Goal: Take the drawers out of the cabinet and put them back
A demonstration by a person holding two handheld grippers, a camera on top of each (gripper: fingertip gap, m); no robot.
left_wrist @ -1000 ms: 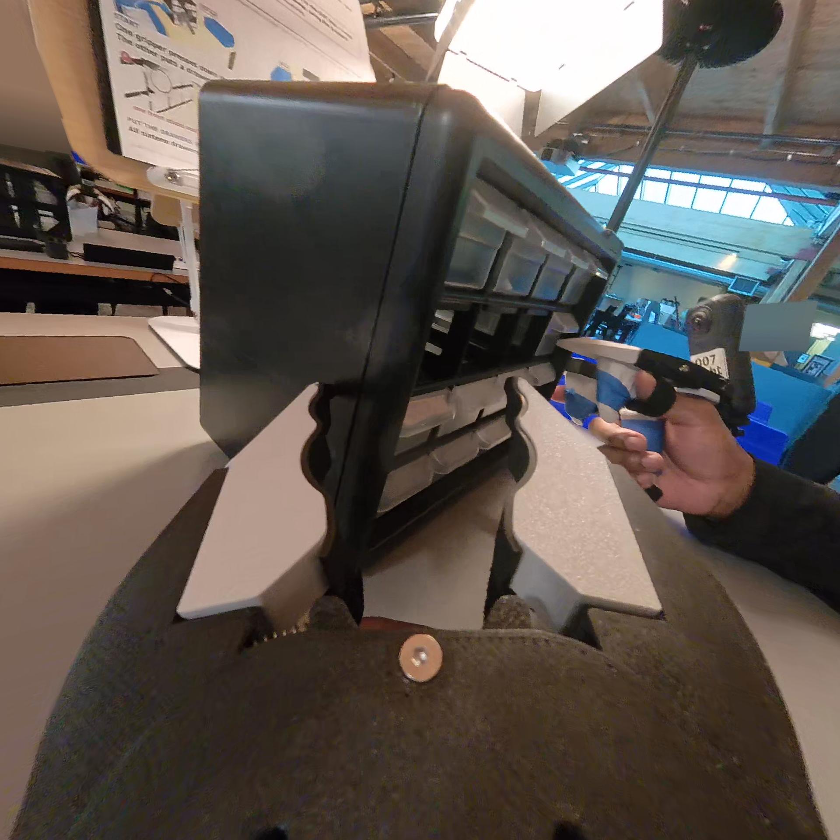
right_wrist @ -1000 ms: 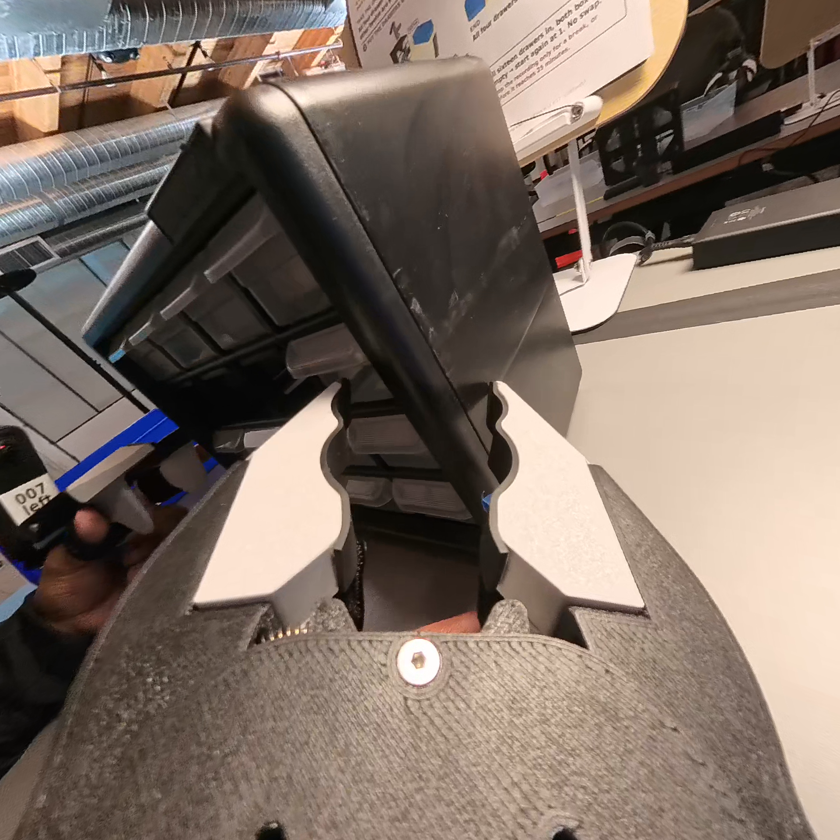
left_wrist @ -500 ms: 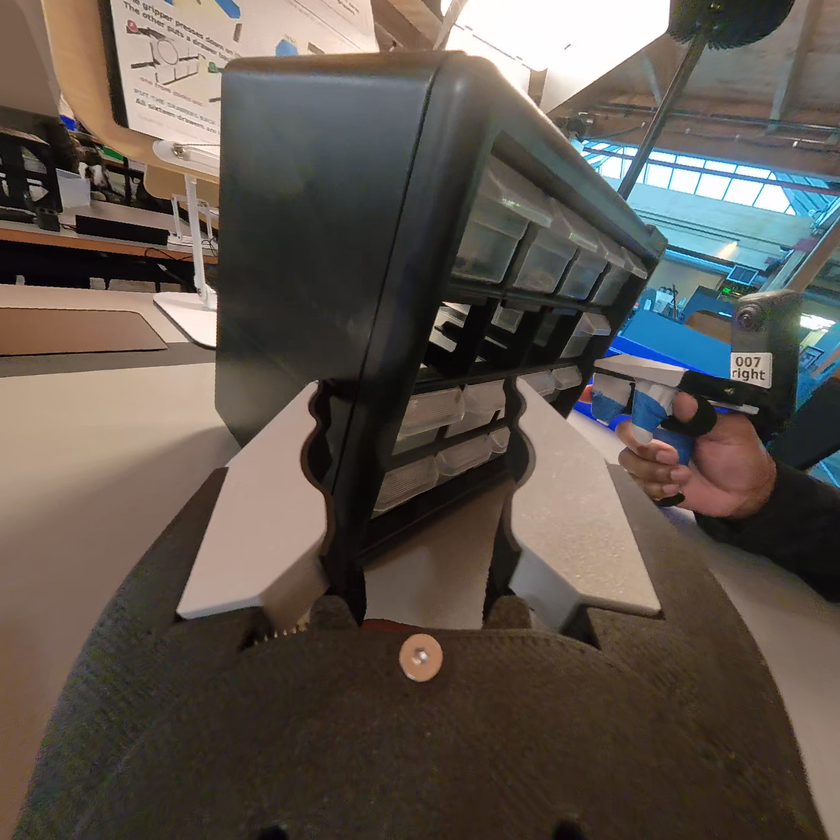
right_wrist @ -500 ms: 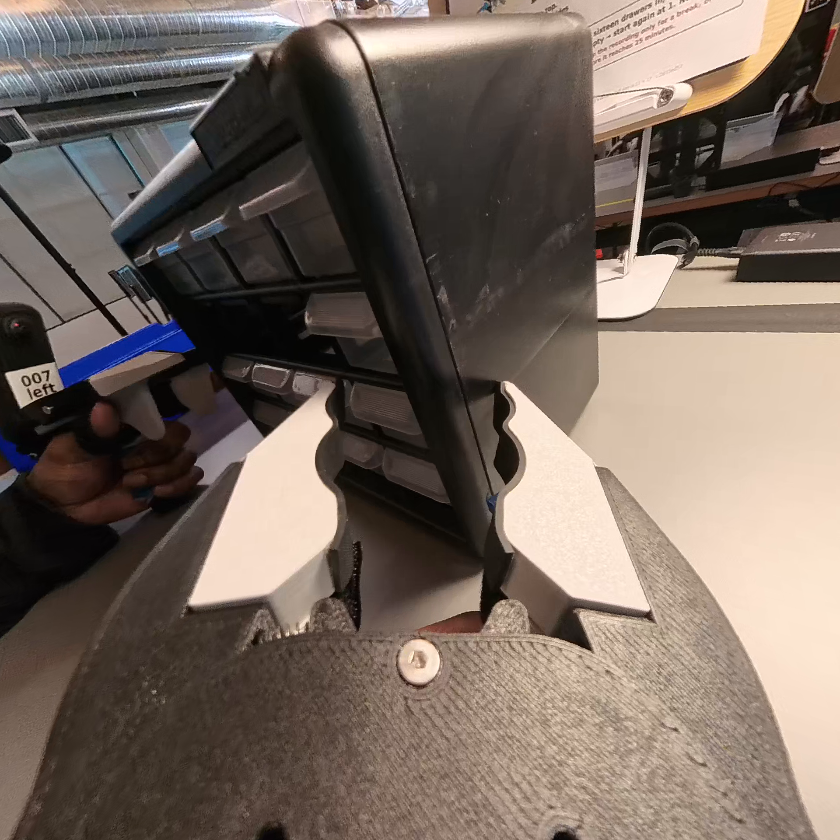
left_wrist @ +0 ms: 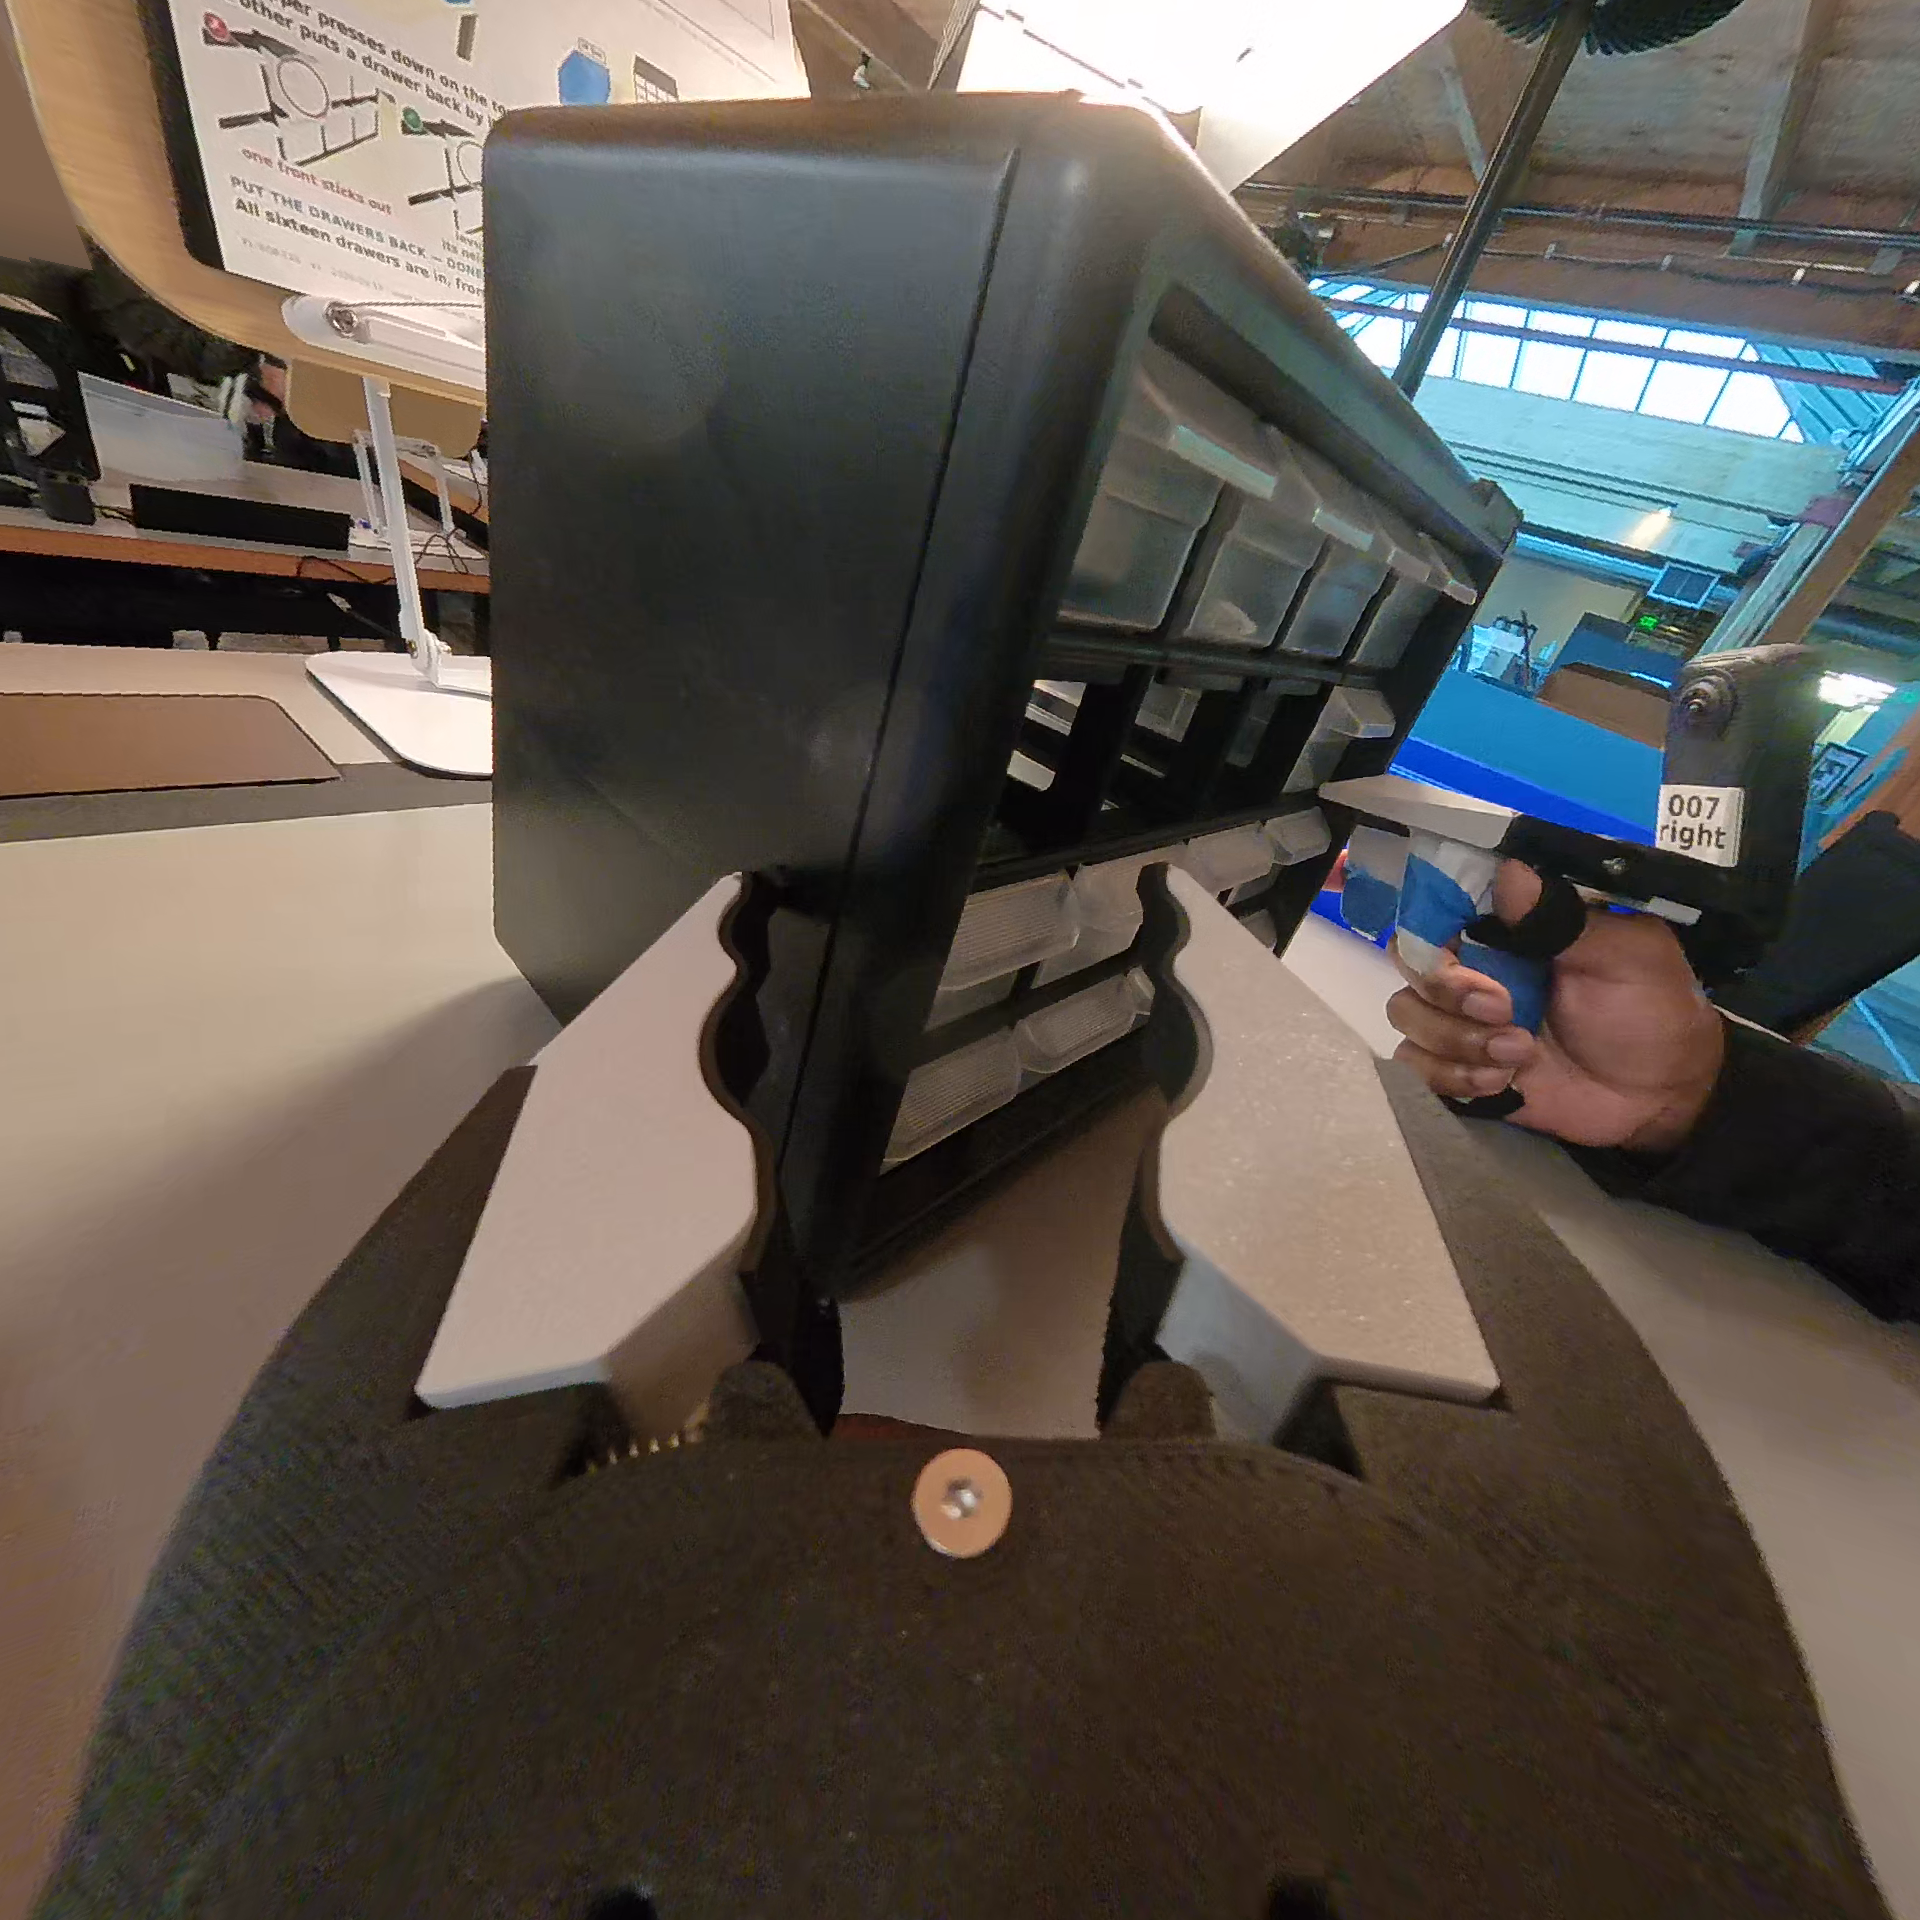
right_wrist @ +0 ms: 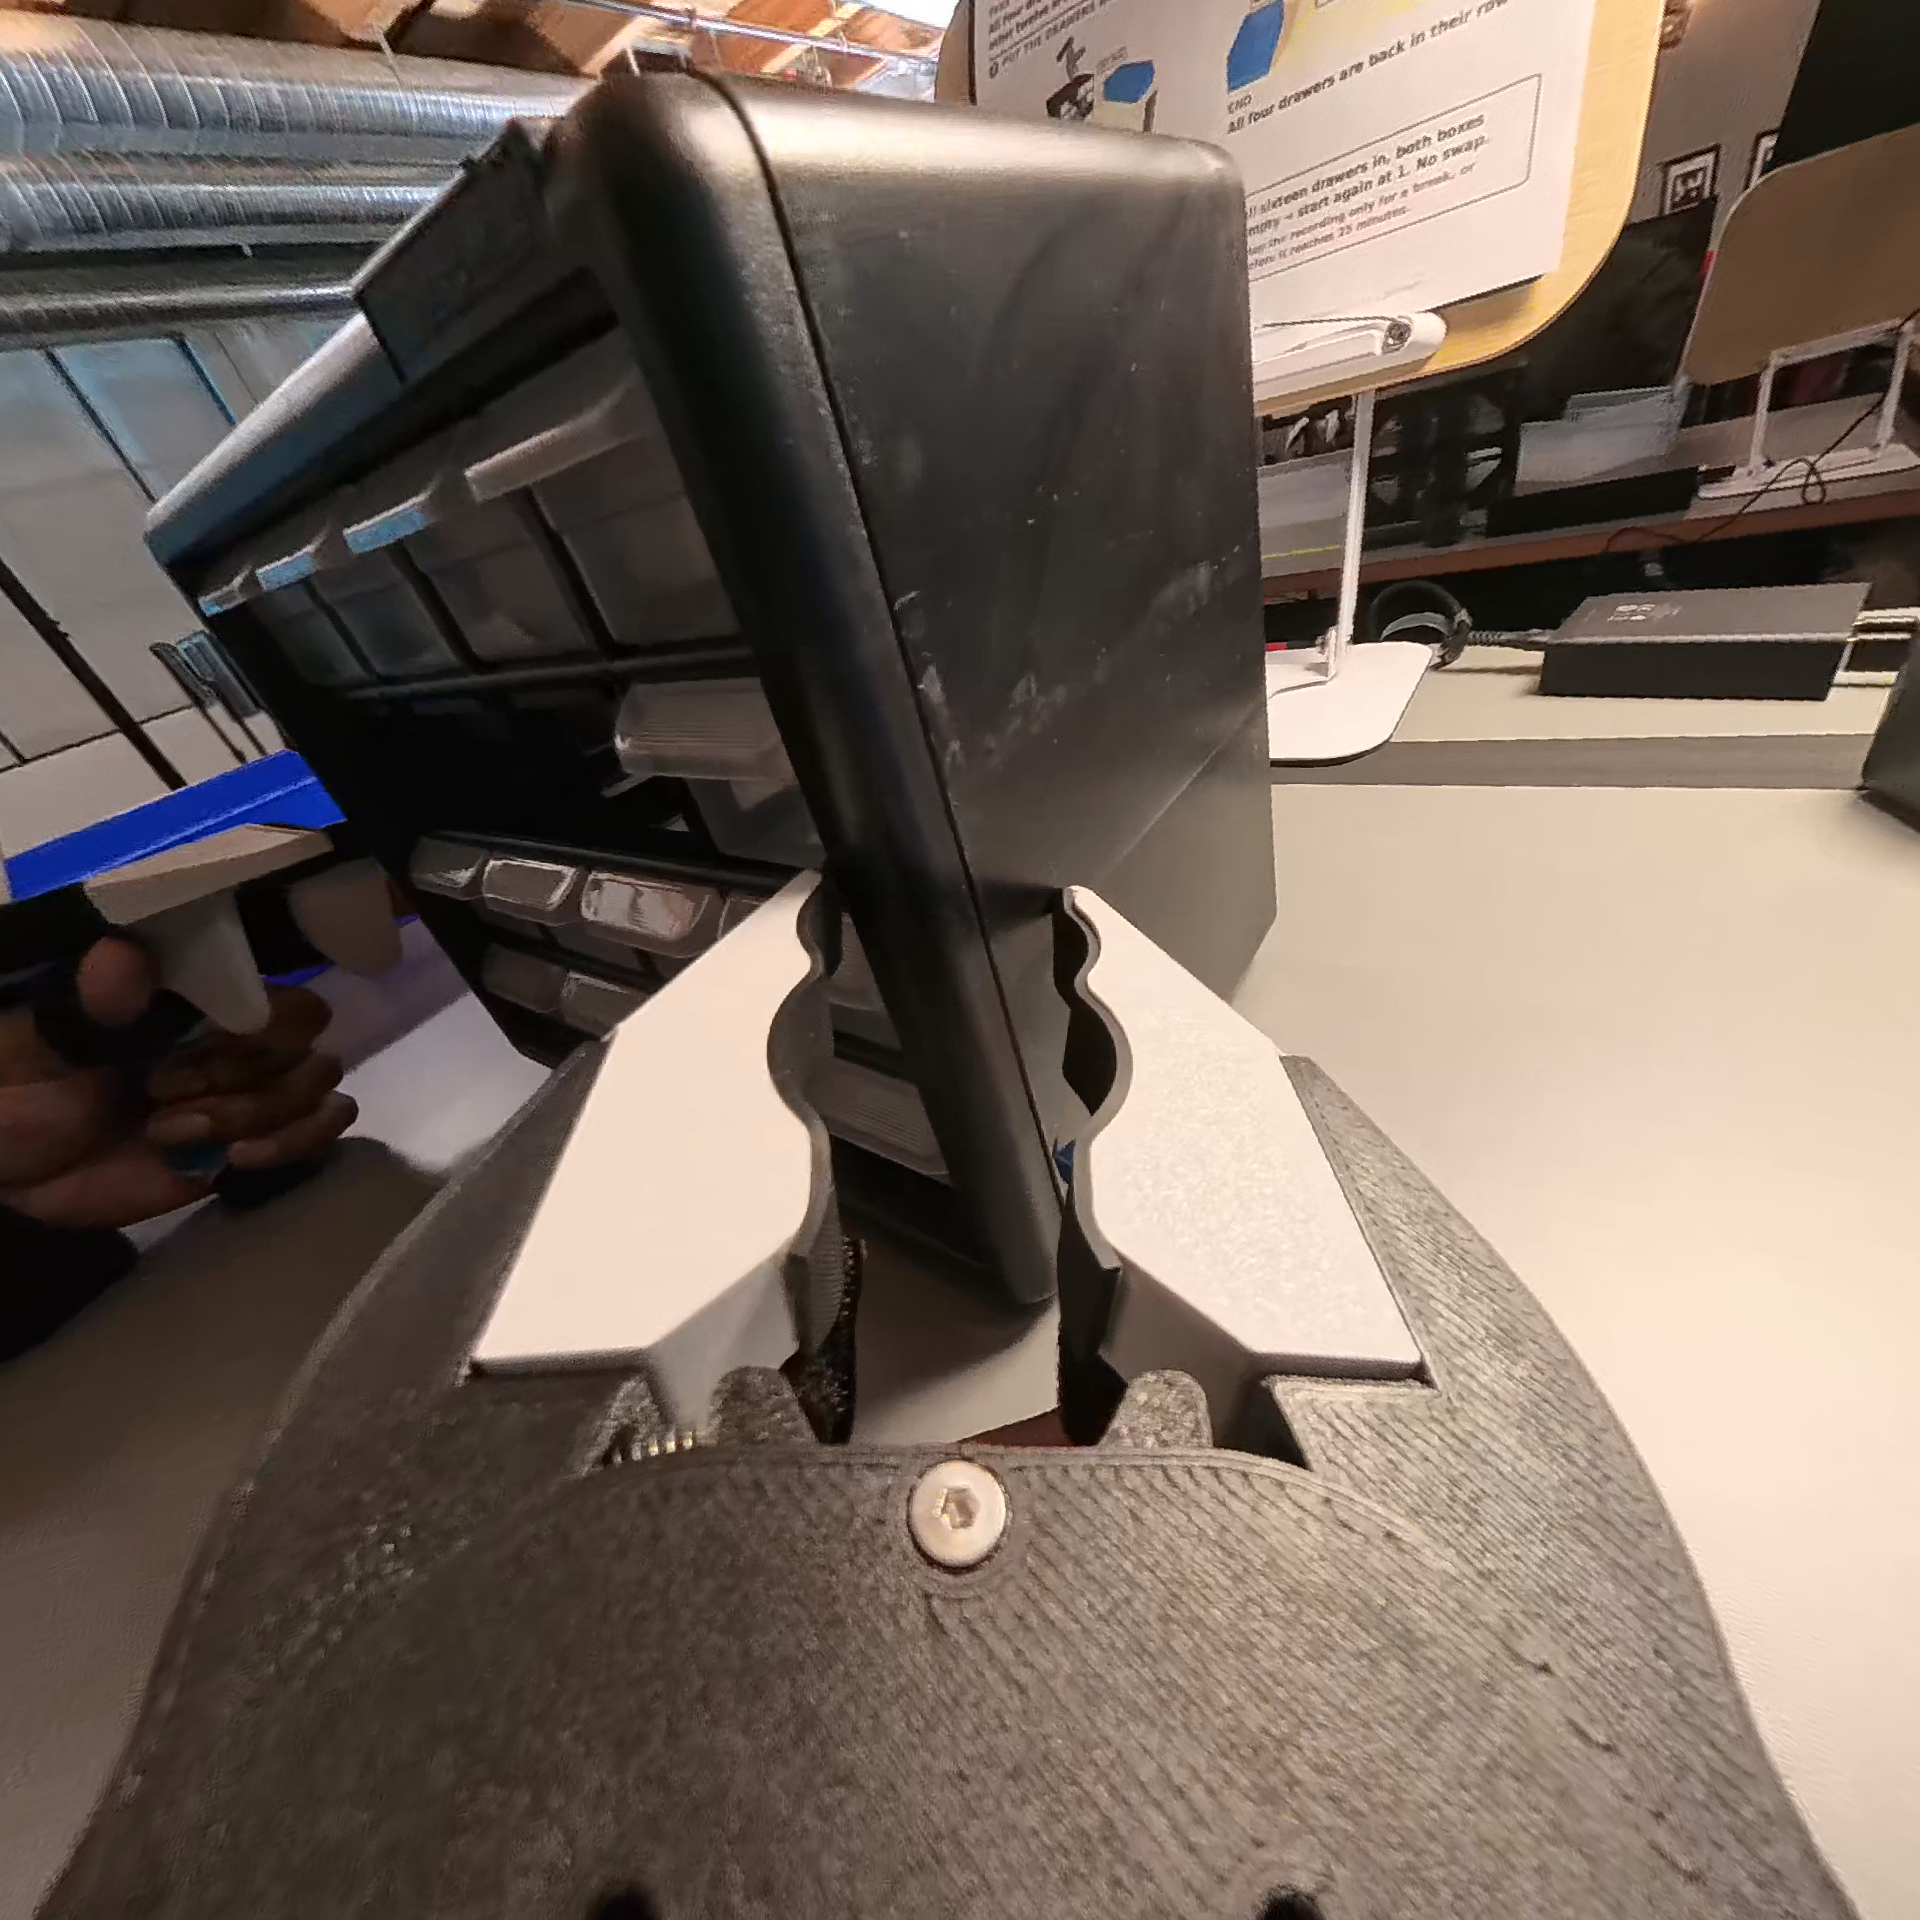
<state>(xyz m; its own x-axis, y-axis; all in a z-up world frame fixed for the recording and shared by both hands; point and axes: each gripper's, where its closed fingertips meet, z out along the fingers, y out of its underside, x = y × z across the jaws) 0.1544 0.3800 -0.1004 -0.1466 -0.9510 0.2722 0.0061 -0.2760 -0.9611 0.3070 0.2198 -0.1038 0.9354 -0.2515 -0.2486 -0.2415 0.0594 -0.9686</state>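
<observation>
Fingers (left_wrist: 665, 1091) of both grippers stand apart, seemingly unclamped, astride one cabinet (left_wrist: 748, 499).

— What carries it all?

— A pale grey table (left_wrist: 208, 1039), with a darker strip running across its far side.

— And on it?

— The black cabinet (left_wrist: 727, 520) (tilted, its lower front corner on the table), a white lamp base (right_wrist: 1340, 707), a brown mat (left_wrist: 145, 738) and a flat black box (right_wrist: 1704, 639).

Printed writing is showing on a white poster (left_wrist: 416, 135) behind the cabinet (left_wrist: 748, 540), on a second poster (right_wrist: 1351, 135), and on a small white label (left_wrist: 1696, 823) on the right claw (left_wrist: 1382, 821).
</observation>
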